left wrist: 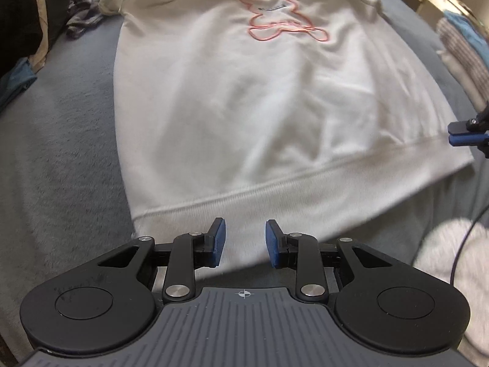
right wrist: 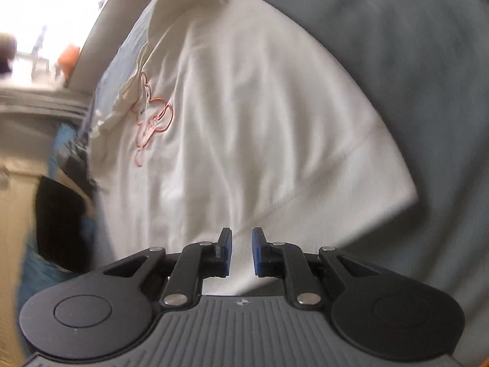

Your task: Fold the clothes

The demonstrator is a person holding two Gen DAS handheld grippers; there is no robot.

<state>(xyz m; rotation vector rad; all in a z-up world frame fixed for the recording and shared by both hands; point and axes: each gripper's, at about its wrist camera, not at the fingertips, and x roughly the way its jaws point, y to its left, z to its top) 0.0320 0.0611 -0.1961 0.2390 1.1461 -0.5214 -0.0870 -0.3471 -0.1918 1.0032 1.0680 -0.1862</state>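
left gripper [left wrist: 244,243]: nearest in the left wrist view, blue pads spread apart with nothing between them, poised just over the ribbed hem of the sweatshirt near its left corner.
right gripper [right wrist: 241,252]: blue pads parted by a narrower gap, holding nothing, hanging over the hem near the right side; in the left wrist view its tips show at the far right edge, close together.
sweatshirt [left wrist: 259,91]: cream-white, lying front up and spread flat on the grey blanket [left wrist: 61,140], hem toward the grippers, neck away from them; both sides look tucked inward near the shoulders, though the sleeves are bunched and hard to read.
progress: the body is laid out and smoothed but not doubled over lengthwise; the narrow outline suggests the sleeves may already be folded in, which i cannot confirm. what remains, as far as shown, is bringing hem toward neck.
print [left wrist: 282,16]: a coral outline of a bear on the chest, with a small dark line of lettering across it, too blurred to read.
folded stack [left wrist: 461,52]: striped and blue pieces piled at the far right.
loose clothes [left wrist: 82,9]: dark patterned heap at the far left.
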